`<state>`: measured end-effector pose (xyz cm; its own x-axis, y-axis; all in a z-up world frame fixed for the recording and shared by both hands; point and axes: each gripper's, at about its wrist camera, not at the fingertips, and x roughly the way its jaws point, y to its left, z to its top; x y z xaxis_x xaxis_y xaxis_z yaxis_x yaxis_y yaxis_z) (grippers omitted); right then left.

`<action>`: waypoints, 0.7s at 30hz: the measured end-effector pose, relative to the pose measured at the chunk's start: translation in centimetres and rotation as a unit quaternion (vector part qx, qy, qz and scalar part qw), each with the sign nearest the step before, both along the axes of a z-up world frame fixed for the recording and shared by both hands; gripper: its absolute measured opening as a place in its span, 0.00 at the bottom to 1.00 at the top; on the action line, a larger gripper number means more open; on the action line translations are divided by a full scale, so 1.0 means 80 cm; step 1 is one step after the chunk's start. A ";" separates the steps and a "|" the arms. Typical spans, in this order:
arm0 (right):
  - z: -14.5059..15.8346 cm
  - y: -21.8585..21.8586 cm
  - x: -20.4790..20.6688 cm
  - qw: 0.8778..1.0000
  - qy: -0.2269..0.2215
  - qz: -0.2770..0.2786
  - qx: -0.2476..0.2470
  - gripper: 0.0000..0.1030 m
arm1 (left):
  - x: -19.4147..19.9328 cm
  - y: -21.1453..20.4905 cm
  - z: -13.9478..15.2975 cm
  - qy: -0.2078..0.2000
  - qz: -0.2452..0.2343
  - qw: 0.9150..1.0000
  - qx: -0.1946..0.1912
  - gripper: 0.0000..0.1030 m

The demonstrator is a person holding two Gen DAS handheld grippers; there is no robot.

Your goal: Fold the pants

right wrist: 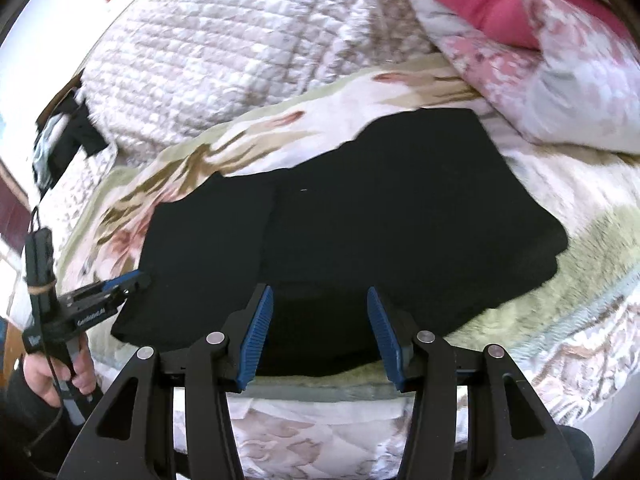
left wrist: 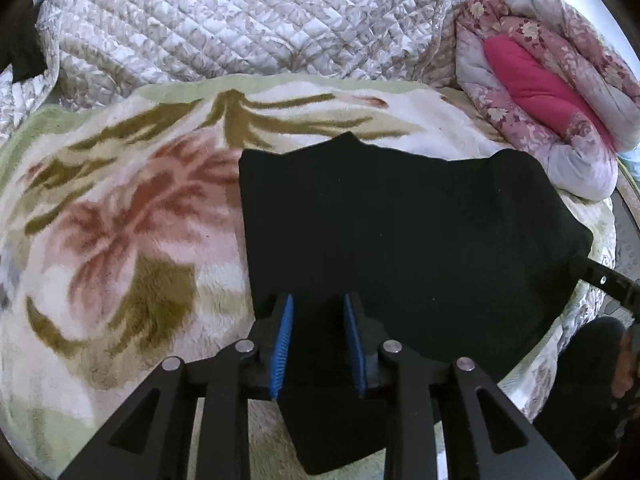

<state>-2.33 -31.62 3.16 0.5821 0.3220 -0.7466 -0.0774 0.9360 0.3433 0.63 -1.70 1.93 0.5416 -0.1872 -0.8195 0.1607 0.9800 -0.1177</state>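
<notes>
Black pants [left wrist: 400,232] lie folded into a wide dark block on a flowered fleece blanket [left wrist: 120,220]. My left gripper [left wrist: 319,304] is open, its blue pads [left wrist: 285,320] either side of the pants' near left edge, which runs between the fingers. In the right wrist view the pants [right wrist: 360,208] show layered folds. My right gripper [right wrist: 320,300] is open over their near edge, nothing gripped. The left gripper [right wrist: 138,278] appears at the pants' left edge there. The right gripper's fingertip [left wrist: 576,262] touches the pants' right edge.
A quilted pale bedspread [left wrist: 240,20] is bunched behind the blanket. A rolled pink flowered quilt with a red cushion [left wrist: 536,76] lies at the back right. The bed's front edge [right wrist: 320,396] is just below my right gripper. A hand [right wrist: 60,376] holds the left tool.
</notes>
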 end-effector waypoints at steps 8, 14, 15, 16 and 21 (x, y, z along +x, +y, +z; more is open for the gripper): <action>0.007 -0.021 -0.006 1.000 -0.007 -0.028 0.008 0.48 | 0.014 -0.005 0.014 -0.008 -0.006 1.000 0.022 0.28; 0.007 -0.042 -0.014 0.998 -0.005 -0.058 0.020 0.48 | 0.064 0.004 0.008 -0.006 -0.003 1.000 0.015 0.36; 0.008 -0.048 -0.017 0.997 -0.004 -0.067 0.024 0.48 | 0.071 0.006 -0.001 0.009 -0.002 1.000 0.008 0.36; 0.008 -0.054 -0.020 0.997 -0.004 -0.073 0.027 0.48 | 0.076 0.009 -0.007 0.012 0.005 1.000 -0.001 0.36; -0.001 -0.081 -0.027 0.993 0.006 -0.106 0.052 0.55 | 0.058 0.001 0.001 0.000 0.007 1.000 0.007 0.36</action>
<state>-4.50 -38.12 3.10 0.6367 0.2689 -0.7228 0.1219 0.8904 0.4386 5.31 -1.63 2.01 0.5440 -0.1675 -0.8222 0.1467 0.9838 -0.1034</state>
